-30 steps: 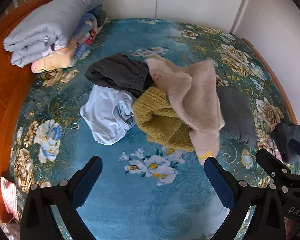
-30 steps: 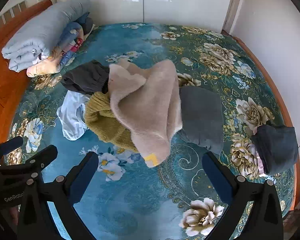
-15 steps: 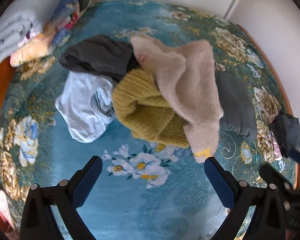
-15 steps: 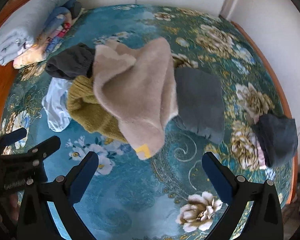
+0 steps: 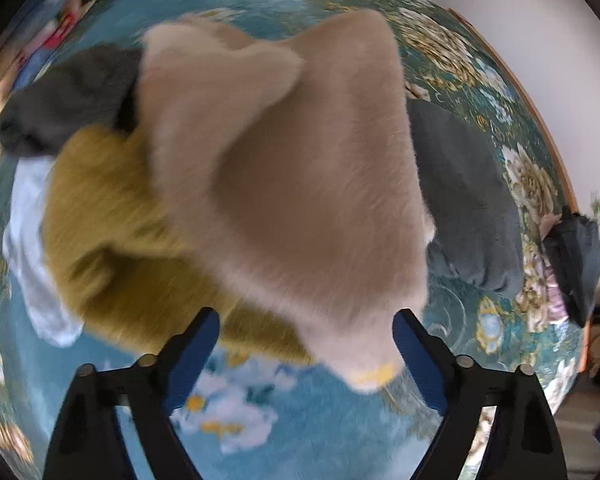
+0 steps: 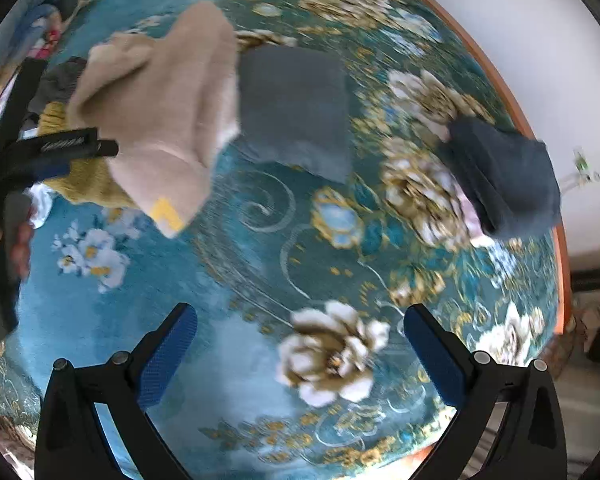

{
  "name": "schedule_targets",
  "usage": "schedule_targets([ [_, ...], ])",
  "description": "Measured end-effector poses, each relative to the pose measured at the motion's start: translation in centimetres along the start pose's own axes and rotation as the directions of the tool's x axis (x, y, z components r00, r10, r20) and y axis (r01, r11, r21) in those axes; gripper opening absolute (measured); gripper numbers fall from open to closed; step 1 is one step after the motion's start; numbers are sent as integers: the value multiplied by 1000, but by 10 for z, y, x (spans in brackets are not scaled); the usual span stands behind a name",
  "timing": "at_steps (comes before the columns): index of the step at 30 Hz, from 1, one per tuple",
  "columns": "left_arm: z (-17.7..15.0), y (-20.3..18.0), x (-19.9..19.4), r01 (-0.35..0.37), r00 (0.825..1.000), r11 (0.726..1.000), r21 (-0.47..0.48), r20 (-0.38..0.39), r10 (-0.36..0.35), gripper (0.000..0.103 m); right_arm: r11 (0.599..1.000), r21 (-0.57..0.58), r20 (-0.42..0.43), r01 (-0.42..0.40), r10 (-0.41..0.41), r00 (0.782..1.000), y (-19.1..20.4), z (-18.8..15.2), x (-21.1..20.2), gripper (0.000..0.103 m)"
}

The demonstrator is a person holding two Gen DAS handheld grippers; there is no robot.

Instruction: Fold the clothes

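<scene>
A pile of clothes lies on the teal floral bedspread (image 5: 260, 432). On top is a fluffy beige garment (image 5: 300, 184) with a yellow tag at its near tip. It rests on a mustard knit (image 5: 112, 240). My left gripper (image 5: 306, 356) is open, close above the pile, and the beige tip lies between its fingers without being pinched. My right gripper (image 6: 300, 356) is open over bare bedspread, to the right of the beige garment (image 6: 160, 112). The left gripper (image 6: 92, 158) shows in the right wrist view at the pile's left edge. Both views are blurred.
A dark grey garment (image 5: 72, 108) and a light blue one (image 5: 32, 256) lie left of the pile. A folded grey piece (image 6: 296, 108) sits to its right, and a dark navy folded piece (image 6: 504, 176) lies near the bed's wooden edge (image 6: 516, 112). Someone's hand (image 6: 16, 248) holds the left gripper.
My left gripper has moved forward and down onto the pile, so the beige garment now fills its view. My right gripper has swung to the right over bare bedspread. Both stayed open.
</scene>
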State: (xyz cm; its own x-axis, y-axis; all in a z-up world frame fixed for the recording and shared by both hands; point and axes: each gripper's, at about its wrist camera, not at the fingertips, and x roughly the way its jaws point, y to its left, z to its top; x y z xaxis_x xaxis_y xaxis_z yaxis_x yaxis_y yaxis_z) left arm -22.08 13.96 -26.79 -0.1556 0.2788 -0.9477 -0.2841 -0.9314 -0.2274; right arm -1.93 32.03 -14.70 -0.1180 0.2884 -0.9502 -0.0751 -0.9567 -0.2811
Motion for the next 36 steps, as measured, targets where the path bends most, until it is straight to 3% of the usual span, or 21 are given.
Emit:
schedule_targets([
  [1,4,0,3,0,1000,1000,-8,-3,0,56,1000,11,-12,7,-7,1000,-7,-4,0,103],
  [4,13,0,8,5,1000,999,-33,-2,-5,15,999,37,-31,28,-27,999,-23,-13,2,103],
  [6,14,-4,-5,32,999,999,-19,35,-31,11,998,50,-37,37,-36,999,-29,-16,1,103],
  [9,13,-16,-46,85,988,995,57,126,-91,10,997,81,-31,18,-15,999,-35,-19,-5,103],
  [12,17,-28,-105,147,959,980,132,224,-174,9,993,113,-19,-13,15,1000,-38,-21,-13,103],
  [17,13,-57,-227,187,873,937,296,387,-296,8,982,180,30,-63,59,998,-43,-29,-36,103],
  [22,-23,-85,-322,244,809,891,383,426,-404,8,968,223,90,-115,97,991,-64,-41,-57,103],
  [28,-89,-155,-375,284,784,853,437,406,-469,8,931,324,181,-167,112,977,-136,-57,-71,103],
  [31,-119,-182,-389,373,750,838,399,402,-526,8,917,352,226,-187,111,968,-180,-70,-76,103],
  [33,-136,-178,-394,438,731,838,324,414,-542,8,918,352,219,-185,111,969,-191,-77,-71,103],
  [35,-151,-163,-389,469,736,849,244,424,-528,8,922,345,200,-177,112,973,-196,-83,-64,103],
  [36,-157,-151,-380,465,756,864,196,421,-502,9,924,342,190,-173,112,975,-198,-87,-61,103],
])
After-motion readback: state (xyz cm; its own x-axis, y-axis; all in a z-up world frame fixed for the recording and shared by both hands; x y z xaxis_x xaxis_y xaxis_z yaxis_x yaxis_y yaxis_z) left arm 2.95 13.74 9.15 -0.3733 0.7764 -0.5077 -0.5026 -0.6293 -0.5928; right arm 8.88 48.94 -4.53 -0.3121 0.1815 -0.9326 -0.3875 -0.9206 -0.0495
